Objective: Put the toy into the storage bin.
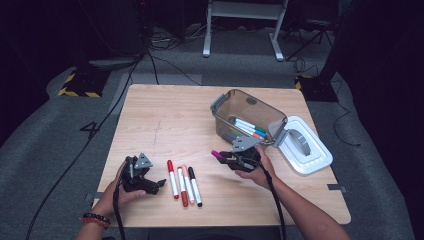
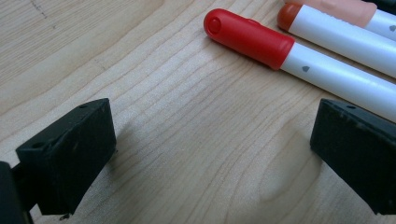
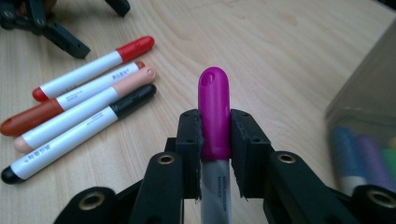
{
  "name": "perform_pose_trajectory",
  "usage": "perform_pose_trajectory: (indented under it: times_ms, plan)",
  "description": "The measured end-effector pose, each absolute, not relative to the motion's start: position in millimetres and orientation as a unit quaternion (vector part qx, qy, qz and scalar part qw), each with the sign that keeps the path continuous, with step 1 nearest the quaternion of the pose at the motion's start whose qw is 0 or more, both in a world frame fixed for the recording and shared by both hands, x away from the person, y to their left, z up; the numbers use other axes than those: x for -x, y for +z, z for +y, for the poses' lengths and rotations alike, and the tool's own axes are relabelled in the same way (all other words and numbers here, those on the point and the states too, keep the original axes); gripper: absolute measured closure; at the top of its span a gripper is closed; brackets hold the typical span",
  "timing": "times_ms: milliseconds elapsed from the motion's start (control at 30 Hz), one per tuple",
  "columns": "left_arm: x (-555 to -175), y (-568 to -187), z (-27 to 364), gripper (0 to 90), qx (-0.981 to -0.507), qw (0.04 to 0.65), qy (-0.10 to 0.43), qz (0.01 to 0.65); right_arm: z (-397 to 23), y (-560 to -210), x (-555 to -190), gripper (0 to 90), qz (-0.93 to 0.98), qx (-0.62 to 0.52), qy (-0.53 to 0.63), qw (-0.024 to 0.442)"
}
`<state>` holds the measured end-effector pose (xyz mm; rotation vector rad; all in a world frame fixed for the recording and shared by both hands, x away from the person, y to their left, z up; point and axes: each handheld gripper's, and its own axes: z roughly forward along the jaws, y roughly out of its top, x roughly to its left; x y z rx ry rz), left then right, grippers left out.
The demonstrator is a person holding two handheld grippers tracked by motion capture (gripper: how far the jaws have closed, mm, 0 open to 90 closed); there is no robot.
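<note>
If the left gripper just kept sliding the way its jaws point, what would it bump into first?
Probably the red-capped marker. The left gripper has its jaws wide open over bare table, and that marker lies first across its path, its white barrel passing close to one jaw. The other markers lie beyond it.

Floor (image 1: pixel 60 125) mark "4"; marker print illegible.

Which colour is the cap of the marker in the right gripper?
Magenta cap, best seen in the right gripper view.

A light wooden table (image 1: pixel 165 120) stands on grey carpet (image 1: pixel 45 145). At twelve o'clock, white frame legs (image 1: pixel 240 12), perhaps a desk's. At ten o'clock, a yellow-black striped base (image 1: pixel 80 85); black cables (image 1: pixel 100 125) trail nearby. Surroundings are dark.
</note>
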<state>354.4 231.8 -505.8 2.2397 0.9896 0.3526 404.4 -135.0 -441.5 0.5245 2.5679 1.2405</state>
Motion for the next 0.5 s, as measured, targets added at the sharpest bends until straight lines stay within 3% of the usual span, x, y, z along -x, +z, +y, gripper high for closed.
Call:
perform_pose_trajectory:
  times_ms: [500]
  plan:
    - [-354.5,-505.9,231.7,0.4,-0.855,0.328,0.135,0.379,-179.7,-360.2,-394.6,75.1,0.850,-0.190,0.466,0.158]
